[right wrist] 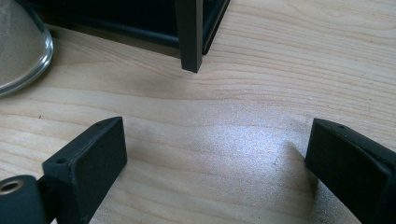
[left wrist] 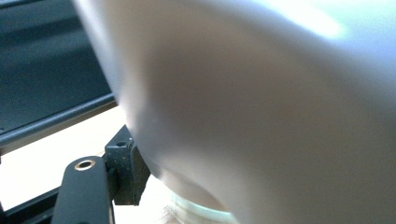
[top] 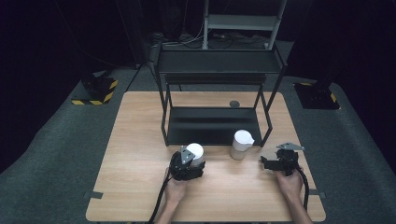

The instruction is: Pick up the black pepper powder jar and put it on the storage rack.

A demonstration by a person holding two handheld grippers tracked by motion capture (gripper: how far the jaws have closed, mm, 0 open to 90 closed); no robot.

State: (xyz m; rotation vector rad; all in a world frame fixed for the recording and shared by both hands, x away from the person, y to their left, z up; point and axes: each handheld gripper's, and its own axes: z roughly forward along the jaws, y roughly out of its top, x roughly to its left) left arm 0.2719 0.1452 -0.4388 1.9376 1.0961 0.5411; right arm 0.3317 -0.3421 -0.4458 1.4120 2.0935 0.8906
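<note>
Left hand-held gripper (top: pixel 194 156) apparently clamps the white cup (top: pixel 195 150) between its jaws.

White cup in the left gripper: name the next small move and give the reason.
Probably lift it straight up. The left gripper is shut on the white cup, which stands just before the black rack; the right gripper waits open.

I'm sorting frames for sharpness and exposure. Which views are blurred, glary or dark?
Left gripper view: the white rounded container, clamped by the left gripper, is a soft out-of-focus blur with a blown-out highlight at top. Right gripper view: sharp wood grain on the light wooden table, with a pale sheen between the jaws. High view: table lit, surroundings nearly black, image slightly soft.
</note>
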